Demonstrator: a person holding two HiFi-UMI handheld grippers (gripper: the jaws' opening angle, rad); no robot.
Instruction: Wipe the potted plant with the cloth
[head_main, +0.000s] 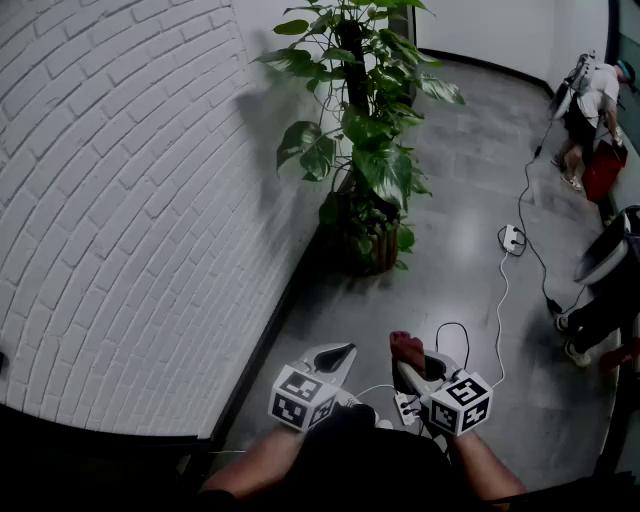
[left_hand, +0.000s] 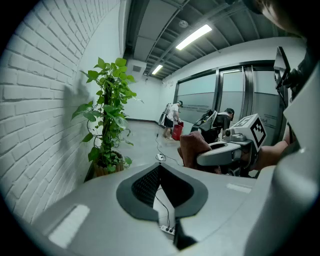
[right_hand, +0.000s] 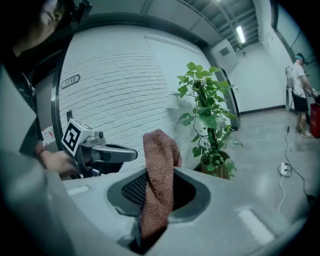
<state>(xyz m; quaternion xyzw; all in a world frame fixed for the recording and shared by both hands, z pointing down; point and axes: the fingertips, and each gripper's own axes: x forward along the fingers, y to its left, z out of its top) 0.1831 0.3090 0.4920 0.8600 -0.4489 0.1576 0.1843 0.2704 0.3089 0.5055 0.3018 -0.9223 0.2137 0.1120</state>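
Head view: left tongs (head_main: 338, 354) level beside right tongs (head_main: 409, 366) clamping the cloth (head_main: 405, 345).

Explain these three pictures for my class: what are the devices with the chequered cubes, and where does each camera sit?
There is no robot here. A person holds a two-jaw gripper in each hand, and the marker cubes are part of them. The head view looks down from the person's head at the left gripper and right gripper. The other two cameras ride on the grippers and look along their jaws. The right gripper clamps a brown cloth; the left one's jaws are together, empty. On the grey floor, by the white brick wall, stands the potted plant; a power strip lies beyond.
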